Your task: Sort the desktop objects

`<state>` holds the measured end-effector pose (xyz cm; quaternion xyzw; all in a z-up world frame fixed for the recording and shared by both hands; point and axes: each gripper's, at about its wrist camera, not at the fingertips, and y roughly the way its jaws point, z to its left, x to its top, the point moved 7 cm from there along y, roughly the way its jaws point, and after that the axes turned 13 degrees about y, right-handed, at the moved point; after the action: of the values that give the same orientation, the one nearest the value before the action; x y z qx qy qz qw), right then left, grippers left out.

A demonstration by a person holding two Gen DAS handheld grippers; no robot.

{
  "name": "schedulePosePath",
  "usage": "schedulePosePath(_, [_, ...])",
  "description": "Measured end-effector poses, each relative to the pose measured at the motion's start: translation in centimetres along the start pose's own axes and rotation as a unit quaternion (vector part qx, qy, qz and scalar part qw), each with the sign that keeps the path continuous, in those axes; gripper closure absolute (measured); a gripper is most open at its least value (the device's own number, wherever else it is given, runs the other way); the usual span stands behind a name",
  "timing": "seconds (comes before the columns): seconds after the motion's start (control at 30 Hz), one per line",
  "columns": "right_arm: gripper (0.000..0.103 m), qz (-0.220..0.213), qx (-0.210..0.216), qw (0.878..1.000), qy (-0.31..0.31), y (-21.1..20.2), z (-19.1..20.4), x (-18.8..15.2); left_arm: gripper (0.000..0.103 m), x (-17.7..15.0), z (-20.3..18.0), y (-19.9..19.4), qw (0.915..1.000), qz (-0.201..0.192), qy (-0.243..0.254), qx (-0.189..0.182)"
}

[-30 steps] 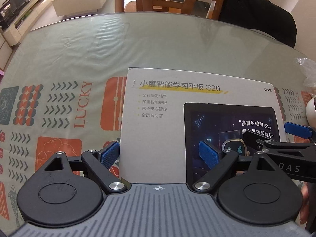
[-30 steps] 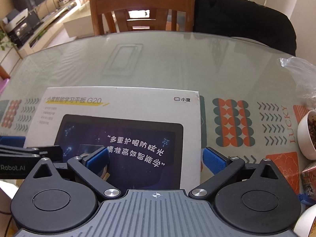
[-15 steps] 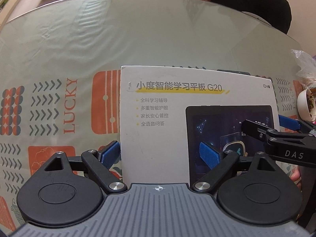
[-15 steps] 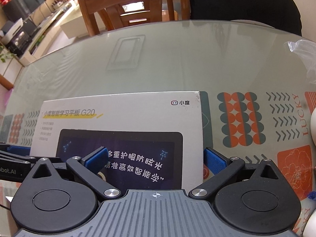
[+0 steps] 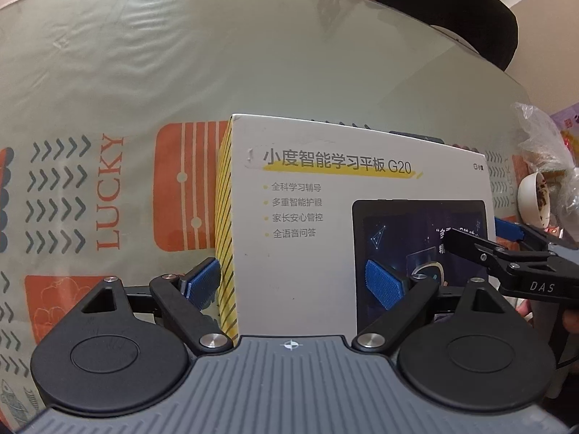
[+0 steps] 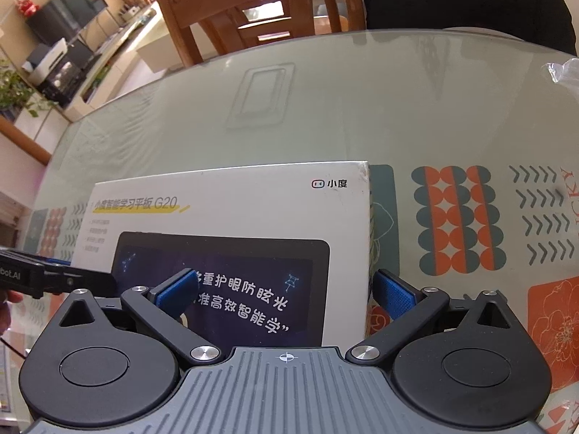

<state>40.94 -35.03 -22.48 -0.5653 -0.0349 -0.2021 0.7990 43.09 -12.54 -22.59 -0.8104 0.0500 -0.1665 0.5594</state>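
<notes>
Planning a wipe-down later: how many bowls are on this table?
1 visible: a white bowl at the table's right edge, beside crinkled plastic. Others may sit outside both views.

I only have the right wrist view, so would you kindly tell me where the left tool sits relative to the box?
Observer: In the left wrist view, the left tool is open. One blue pad is beside the left side of the box, and the other is over its printed front.
Operator: What does that left side look like? I see only the white front.
Observer: It is yellow with thin dark diagonal lines.
Operator: Thank you. Is there anything to the right of the box, beyond my frame?
Observer: Yes, a white bowl with dark contents sits there.
</notes>
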Motion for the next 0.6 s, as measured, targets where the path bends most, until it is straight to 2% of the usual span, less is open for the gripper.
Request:
schedulePosePath(0.2, [0.0,0.027,0.01,1.0,-0.001,0.3,-0.2,0.5,0.0,-0.4,-0.2,-0.2,0.9999,-0.002,0.006,-0.011])
schedulePosePath(0.4, [0.0,0.08,0.036,0.996,0.016,0.9,-1.2,1.0,0.0,-0.6,-0.2,-0.3,0.9998,0.001,0.01,-0.016])
schedulePosePath(0.6, [0.0,0.087,0.028,0.996,0.023,0.9,-1.0,1.2,0.0,-0.6,-0.2,-0.3,0.9999,-0.006,0.01,-0.007])
